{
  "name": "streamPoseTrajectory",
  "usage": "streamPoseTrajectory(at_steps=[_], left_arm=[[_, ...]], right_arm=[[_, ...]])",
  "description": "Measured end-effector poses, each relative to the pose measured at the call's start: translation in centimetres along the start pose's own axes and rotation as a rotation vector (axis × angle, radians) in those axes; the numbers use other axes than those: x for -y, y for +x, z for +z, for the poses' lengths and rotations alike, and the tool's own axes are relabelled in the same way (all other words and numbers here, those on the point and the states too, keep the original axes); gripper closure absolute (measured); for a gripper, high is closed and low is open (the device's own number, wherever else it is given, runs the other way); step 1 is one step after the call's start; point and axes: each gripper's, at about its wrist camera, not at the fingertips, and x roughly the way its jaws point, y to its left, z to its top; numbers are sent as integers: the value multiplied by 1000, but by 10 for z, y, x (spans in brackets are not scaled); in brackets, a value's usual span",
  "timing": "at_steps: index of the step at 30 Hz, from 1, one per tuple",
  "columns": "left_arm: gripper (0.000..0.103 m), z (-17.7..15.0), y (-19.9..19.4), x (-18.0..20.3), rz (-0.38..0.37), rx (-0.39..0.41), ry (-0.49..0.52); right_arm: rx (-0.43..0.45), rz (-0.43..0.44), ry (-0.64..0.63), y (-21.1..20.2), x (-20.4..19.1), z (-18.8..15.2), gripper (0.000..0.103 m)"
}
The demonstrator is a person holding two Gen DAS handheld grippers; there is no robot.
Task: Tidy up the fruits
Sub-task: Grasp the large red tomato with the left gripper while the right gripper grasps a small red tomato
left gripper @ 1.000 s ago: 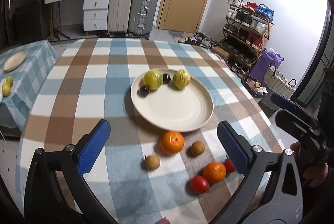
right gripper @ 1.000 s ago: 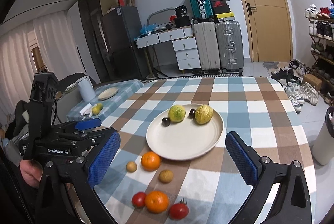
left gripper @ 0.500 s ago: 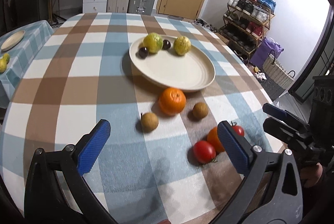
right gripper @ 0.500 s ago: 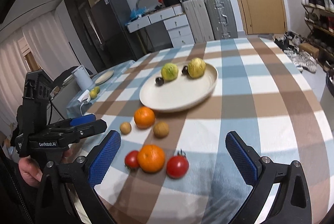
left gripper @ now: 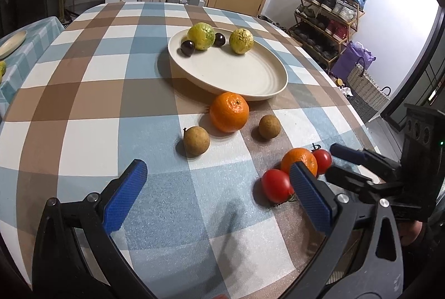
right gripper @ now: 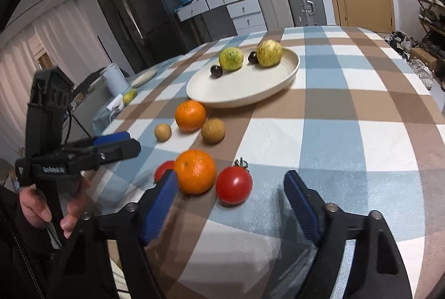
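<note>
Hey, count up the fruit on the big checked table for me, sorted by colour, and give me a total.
Orange: 2
Red: 2
Brown: 2
Yellow-green, on the plate: 2
Dark, on the plate: 2
Total: 10

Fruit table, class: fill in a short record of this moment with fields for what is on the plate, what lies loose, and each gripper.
plate: two yellow-green fruits, two dark round fruits
loose on cloth: two oranges, two brown fruits, two tomatoes
left gripper: open, empty
right gripper: open, jaws just been closing, nothing gripped yet
</note>
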Motion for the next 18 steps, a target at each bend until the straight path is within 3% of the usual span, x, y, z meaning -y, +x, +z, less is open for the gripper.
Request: streamPoseTrajectory(at_steps=[1,11,12,18], left_arm=[[1,0,1,0,-4,-1,1],[1,2,5,5,-57,-5,23],[1,2,5,6,-60,-6,27],[1,1,7,9,-66,-18,39]], right_arm=[[-5,8,1,2,0,-1,35],[-28,45,-7,9,2,0,65],[-28,39,-7,9,3,0,74],[-14,59,31,8,10,0,74]])
